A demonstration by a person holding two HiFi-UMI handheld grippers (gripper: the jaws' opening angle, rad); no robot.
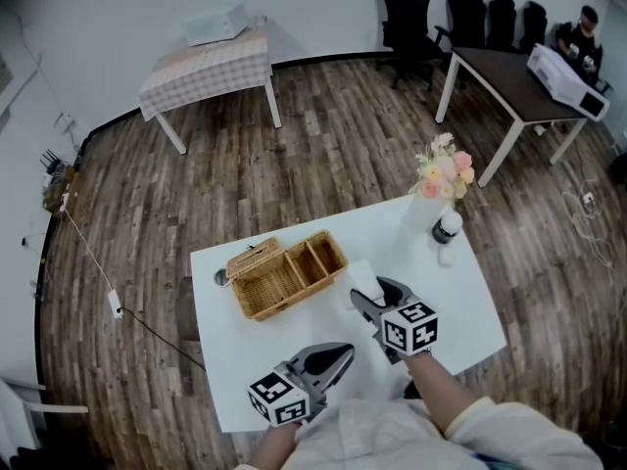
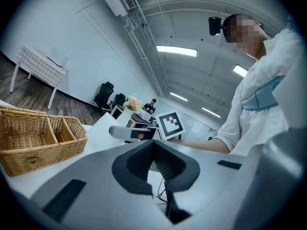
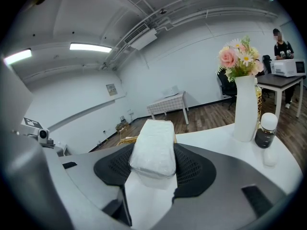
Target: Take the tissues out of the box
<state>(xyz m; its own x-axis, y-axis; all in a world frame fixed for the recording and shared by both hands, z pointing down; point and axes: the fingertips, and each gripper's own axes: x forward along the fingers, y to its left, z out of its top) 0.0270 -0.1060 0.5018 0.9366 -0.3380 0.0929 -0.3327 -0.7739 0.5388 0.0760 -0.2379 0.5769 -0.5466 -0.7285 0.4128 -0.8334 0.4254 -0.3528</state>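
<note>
A white wrapped tissue pack [image 1: 363, 280] is pinched between the dark pads of my right gripper [image 1: 377, 290], just right of the wicker basket [image 1: 284, 274] on the white table [image 1: 460, 306]. In the right gripper view the tissue pack [image 3: 152, 147] fills the gap between the jaws, and a strip of the wicker basket [image 3: 125, 140] shows behind it. My left gripper [image 1: 343, 352] hovers at the table's near edge with its tips together and nothing in them. In the left gripper view its tips [image 2: 154, 145] point at the right gripper [image 2: 136, 133], with the basket [image 2: 38, 143] to the left.
A white vase of flowers [image 1: 443, 179] and a dark-capped bottle [image 1: 447, 228] stand at the table's far right corner; both also show in the right gripper view, the vase [image 3: 245, 107] beside the bottle [image 3: 265, 131]. A checkered table [image 1: 208, 67], a dark desk [image 1: 509, 86] and office chairs stand further off.
</note>
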